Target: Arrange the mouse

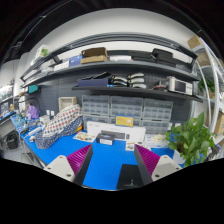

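My gripper (pixel 113 160) is open, its two magenta pads (pixel 80 158) wide apart over a blue tabletop (pixel 105 155). A flat black rectangular thing (pixel 132 177), perhaps a mouse pad, lies on the blue surface between the fingers, closer to the right one. Neither finger touches it. I cannot make out a mouse in this view.
Small white boxes (pixel 106 136) stand at the table's far edge. A green plant (pixel 192 140) is at the right. A person in a plaid shirt (pixel 60 122) sits at the left. Shelves with boxes and drawer units (pixel 120 105) fill the background.
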The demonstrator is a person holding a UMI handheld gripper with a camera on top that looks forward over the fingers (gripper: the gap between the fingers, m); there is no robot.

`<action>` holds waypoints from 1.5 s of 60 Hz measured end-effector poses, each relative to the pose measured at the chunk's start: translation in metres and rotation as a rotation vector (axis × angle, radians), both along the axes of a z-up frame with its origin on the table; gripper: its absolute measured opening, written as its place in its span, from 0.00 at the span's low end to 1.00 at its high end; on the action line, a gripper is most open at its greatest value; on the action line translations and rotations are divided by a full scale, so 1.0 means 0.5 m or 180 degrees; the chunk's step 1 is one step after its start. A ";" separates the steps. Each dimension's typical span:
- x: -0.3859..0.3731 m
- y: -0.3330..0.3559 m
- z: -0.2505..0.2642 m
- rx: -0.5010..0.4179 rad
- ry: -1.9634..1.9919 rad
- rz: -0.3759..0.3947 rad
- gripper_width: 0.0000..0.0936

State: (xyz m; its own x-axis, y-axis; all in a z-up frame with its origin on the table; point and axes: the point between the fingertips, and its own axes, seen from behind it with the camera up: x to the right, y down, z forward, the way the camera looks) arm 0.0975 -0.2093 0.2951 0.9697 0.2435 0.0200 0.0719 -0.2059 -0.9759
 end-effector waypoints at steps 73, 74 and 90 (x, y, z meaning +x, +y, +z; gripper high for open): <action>-0.700 0.180 -0.619 -0.1533 -0.0175 -0.0284 0.73; -0.703 0.186 -0.616 -0.1516 -0.0150 -0.0283 0.71; -0.693 0.208 -0.618 -0.1584 -0.0122 -0.0438 0.43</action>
